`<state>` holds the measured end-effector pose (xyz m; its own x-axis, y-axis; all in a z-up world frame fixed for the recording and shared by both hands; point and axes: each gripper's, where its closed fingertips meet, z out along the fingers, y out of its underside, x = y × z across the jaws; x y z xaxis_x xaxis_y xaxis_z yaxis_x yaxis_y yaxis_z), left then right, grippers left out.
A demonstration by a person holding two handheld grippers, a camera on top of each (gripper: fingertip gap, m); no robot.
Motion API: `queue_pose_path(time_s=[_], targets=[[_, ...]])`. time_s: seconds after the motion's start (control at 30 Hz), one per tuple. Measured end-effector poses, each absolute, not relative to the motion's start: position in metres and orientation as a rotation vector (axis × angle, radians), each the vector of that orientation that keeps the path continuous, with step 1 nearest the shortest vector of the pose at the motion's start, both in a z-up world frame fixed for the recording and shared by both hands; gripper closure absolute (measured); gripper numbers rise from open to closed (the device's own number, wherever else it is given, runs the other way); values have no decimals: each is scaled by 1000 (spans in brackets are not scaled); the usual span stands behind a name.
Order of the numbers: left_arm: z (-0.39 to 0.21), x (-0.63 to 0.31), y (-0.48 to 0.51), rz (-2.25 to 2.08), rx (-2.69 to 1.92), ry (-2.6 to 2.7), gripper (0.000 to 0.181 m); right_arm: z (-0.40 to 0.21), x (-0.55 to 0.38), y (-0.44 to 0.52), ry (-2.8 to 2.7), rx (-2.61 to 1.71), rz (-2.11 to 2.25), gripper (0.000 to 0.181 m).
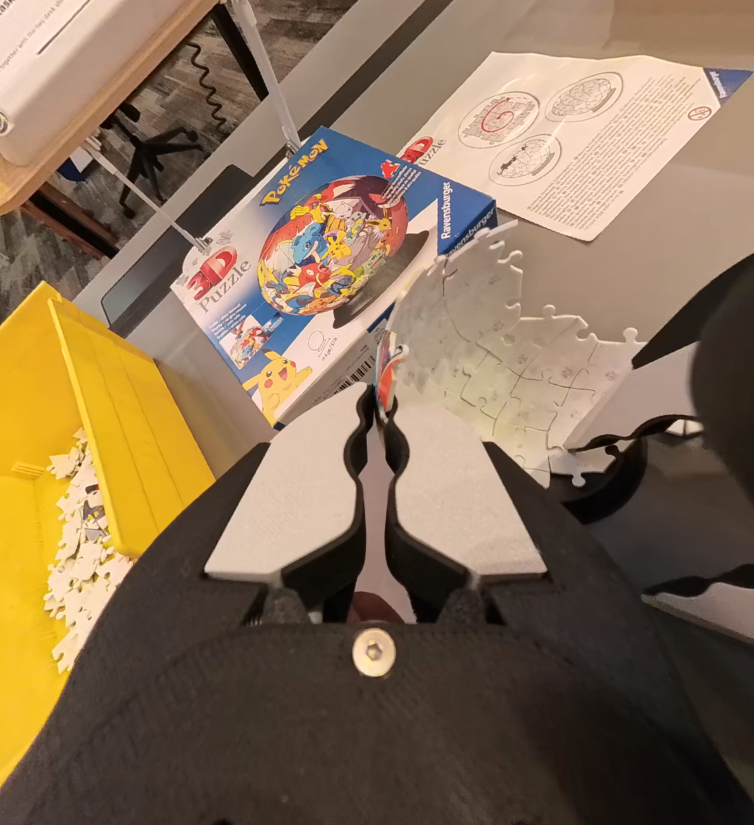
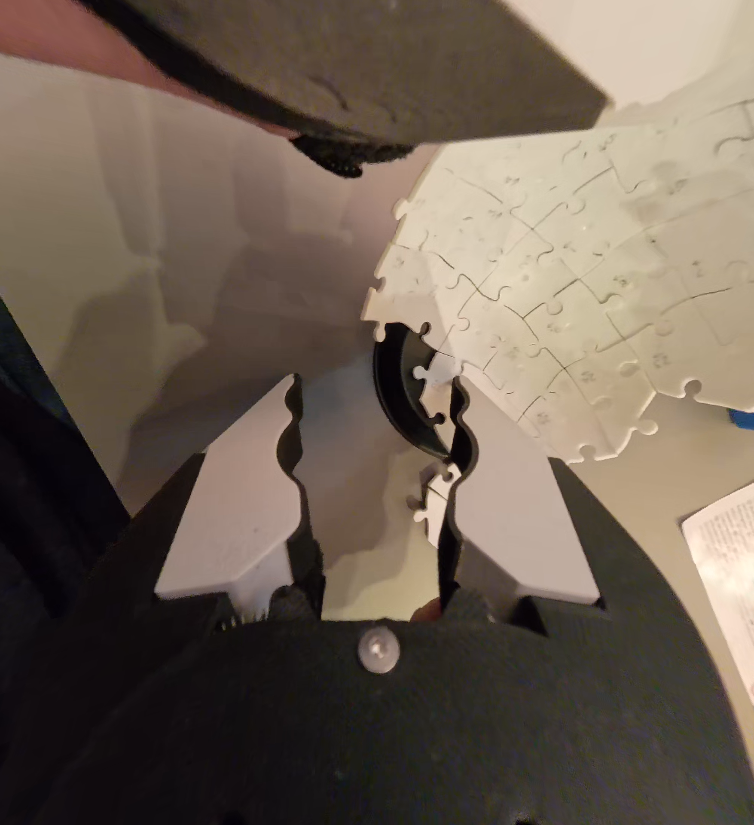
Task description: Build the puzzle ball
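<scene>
The left gripper (image 1: 379,404) is clenched on the near rim of the puzzle ball shell (image 1: 500,357), a partly built curved section whose white inner face, cut by interlocking seams, opens toward the camera; a strip of its coloured outer face shows just above the fingertips. The shell's lower edge sits at a black round stand (image 1: 607,473) on the grey table (image 1: 701,669). The right gripper (image 2: 375,388) is released, its jaws spread wide, with its right finger (image 2: 460,428) touching the shell's jagged lower edge, where the black stand shows through a gap. Beyond the shell, the blue puzzle box (image 1: 321,277) lies flat on the table, and a printed instruction sheet (image 1: 589,143) lies farther back. To the left, a yellow bin (image 1: 98,424) holds loose puzzle pieces (image 1: 76,535), mostly white side up. A wooden-edged desk (image 1: 53,147) and a black office chair base (image 1: 152,143) stand on the patterned carpet behind.
</scene>
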<state>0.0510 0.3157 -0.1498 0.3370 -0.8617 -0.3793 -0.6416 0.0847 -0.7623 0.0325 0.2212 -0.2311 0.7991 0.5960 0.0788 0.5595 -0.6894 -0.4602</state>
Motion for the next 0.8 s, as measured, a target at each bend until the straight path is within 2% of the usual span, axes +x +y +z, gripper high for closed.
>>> queue_pose_path(time_s=[0.2,0.37,0.6,0.8], targets=[[-148,51,315,-282,-1623,1378,179,-232,31,222,-850,-2539,122,109],[-146,51,316,-275,-1616,1373,179,-233,25,221,-915,-2517,123,96],[-146,51,315,-278,-1615,1375,179,-233,26,222,-954,-2483,122,102],[-146,52,315,-275,-1611,1374,179,-234,24,221,-960,-2480,141,99]])
